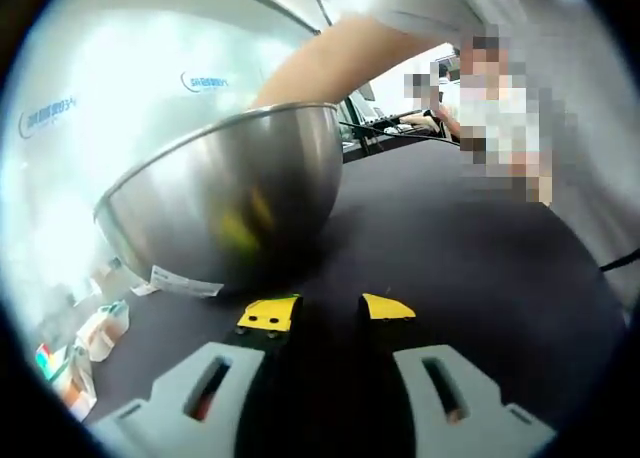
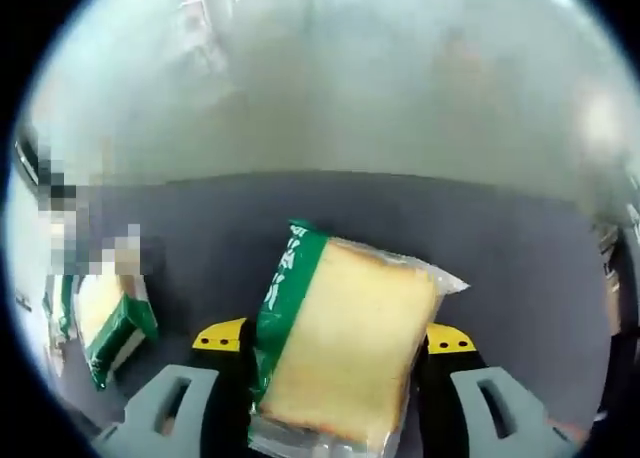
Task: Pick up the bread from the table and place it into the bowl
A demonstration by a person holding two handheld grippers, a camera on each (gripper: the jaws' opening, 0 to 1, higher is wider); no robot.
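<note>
Writing: we see white script on the green band of the bread (image 2: 345, 343) wrapper, too blurred to read; blue lettering on the pale wall (image 1: 120, 88) behind the bowl, also unreadable; a white sticker (image 1: 186, 282) near the bowl's base, text too small to tell.
Right gripper (image 2: 335, 338): we find its jaws closed against the two sides of the wrapped bread slice, which sits between the yellow tips, above the dark table (image 2: 500, 248).
Left gripper (image 1: 327, 313): jaws apart, nothing between them, low over the table.
Bowl (image 1: 235, 193): steel, tipped on the table so we face its outer curve, just ahead of the left jaw.
Second bread pack (image 2: 105, 323): green-edged, lying on the table, left in the right gripper view.
Person: a bare arm (image 1: 330, 58) reaches across behind the bowl.
</note>
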